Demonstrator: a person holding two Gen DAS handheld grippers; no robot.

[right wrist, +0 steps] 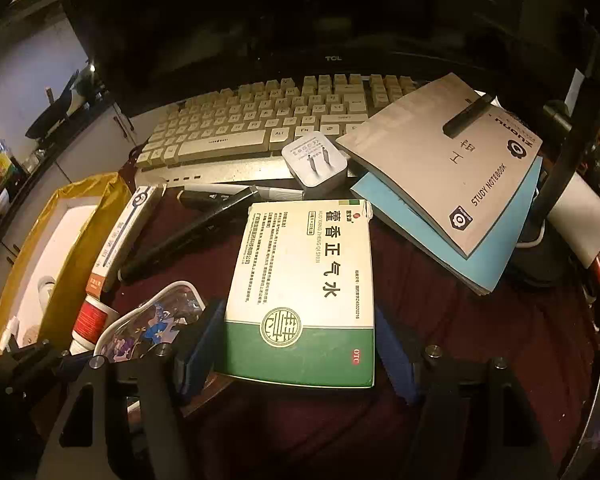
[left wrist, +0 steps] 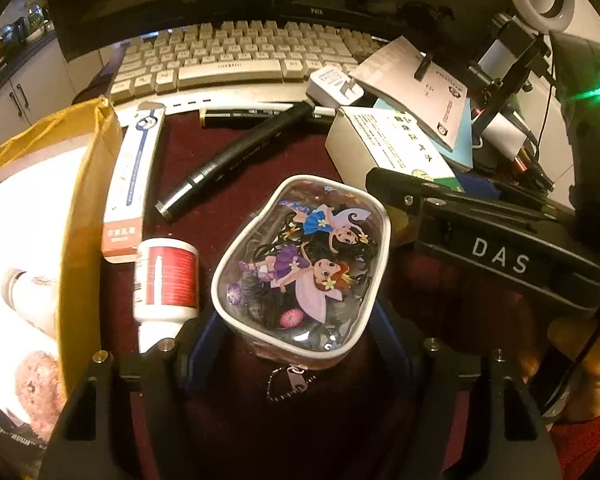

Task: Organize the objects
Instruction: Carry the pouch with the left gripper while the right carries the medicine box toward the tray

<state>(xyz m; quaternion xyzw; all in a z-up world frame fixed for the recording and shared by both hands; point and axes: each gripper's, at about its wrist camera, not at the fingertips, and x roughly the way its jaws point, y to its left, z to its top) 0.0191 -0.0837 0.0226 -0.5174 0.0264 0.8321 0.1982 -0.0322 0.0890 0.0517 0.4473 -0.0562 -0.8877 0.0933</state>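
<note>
Green-and-white "OTC" box [right wrist: 300,280] tight in right gripper [right wrist: 300,332], cartoon-fairy pouch [left wrist: 300,264] tight in left gripper [left wrist: 298,332].

A dark monitor [right wrist: 260,20] backs the maroon-covered desk [right wrist: 460,320] (dim, warm light); pale cabinets [left wrist: 16,100] stand left.

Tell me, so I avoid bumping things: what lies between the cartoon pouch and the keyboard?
Two black markers on the red cloth, one diagonal, one along the keyboard edge; the left wrist view shows it.
</note>
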